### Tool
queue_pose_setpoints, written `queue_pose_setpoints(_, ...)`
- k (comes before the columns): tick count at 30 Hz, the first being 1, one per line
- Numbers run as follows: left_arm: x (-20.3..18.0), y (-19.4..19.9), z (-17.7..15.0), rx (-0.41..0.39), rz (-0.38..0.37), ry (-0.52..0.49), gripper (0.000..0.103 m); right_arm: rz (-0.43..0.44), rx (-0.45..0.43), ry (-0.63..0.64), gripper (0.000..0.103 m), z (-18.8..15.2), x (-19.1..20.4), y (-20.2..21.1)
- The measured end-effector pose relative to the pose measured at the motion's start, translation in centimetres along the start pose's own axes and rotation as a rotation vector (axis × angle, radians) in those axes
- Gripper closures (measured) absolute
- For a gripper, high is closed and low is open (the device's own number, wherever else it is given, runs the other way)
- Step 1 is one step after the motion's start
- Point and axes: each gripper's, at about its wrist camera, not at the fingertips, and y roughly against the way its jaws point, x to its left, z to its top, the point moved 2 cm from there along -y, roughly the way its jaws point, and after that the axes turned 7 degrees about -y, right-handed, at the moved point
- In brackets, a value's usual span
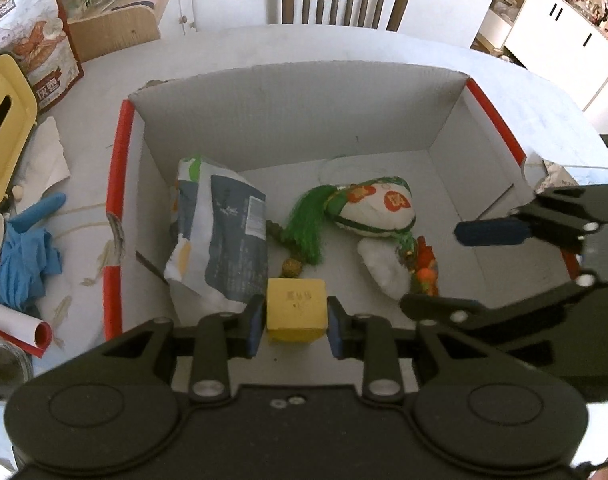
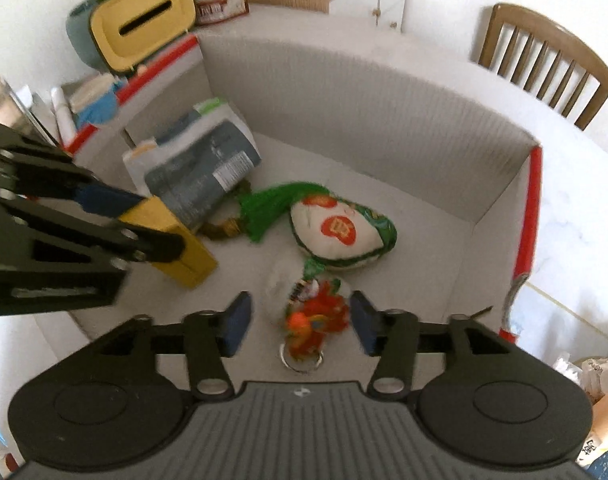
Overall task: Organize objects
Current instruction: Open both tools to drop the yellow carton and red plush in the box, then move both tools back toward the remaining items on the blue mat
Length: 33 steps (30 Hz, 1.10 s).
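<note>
Yellow block clamped between the blue pads of the left gripper, low inside the cardboard box, near its front, just beside the blue-grey pouch. Right gripper with jaws wide and holding nothing, poised over the orange-red keyring charm on the box floor. Risk, as a judgement: the grip sits only on the block's two side faces, so a tilt or a bump against the pouch could twist it loose; a drop from here would land on the beads and the green tassel, not on bare floor. Two grippers crowded in one box, so a clash of arms likely if both move inward together. Closing on the charm could also catch the crumpled white wad touching it, or drag the cord tied to the embroidered sachet. Writing: small embossed marks on the block's face, too faint to read; a barcode panel on the pouch; red patches with a character each on the sachet, not legible; red-trimmed printed bag on the table outside, Chinese lettering blurred.
</note>
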Motion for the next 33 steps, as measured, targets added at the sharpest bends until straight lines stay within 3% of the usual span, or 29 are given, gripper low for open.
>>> queue_pose_setpoints(8, -0.1, -0.1, 0.0, 0.000, -0.004, 0.013, 0.065, 0.025, -0.042, -0.052, 0.038, -0.9, -0.7, 2.6)
queue_pose_setpoints(13, -0.7, 0.5, -0.1, -0.017, -0.006, 0.009, 0.053, 0.042, -0.076, -0.069, 0.036, -1.4, -0.9, 4.6)
queue_pose_setpoints(18, -1.4, 1.7, -0.1, -0.049, -0.007, 0.012, 0.041, 0.061, -0.121, -0.082, 0.035, -1.8, -0.9, 6.9)
queue_pose_setpoints(24, -2.1, 3.2, -0.3, -0.083, -0.010, 0.020, 0.038, 0.070, -0.188, -0.086, 0.033, -2.1, -0.9, 9.8)
queue_pose_setpoints(27, -2.7, 4.4, -0.5, -0.113, -0.006, 0.009, 0.030, 0.072, -0.221, -0.101, 0.032, -2.4, -1.4, 11.1)
queue_pose_setpoints(33, -4.5, 6.4, -0.4, -0.165, -0.007, -0.009, 0.025, 0.087, -0.262, -0.132, 0.032, -3.4, -2.9, 13.3)
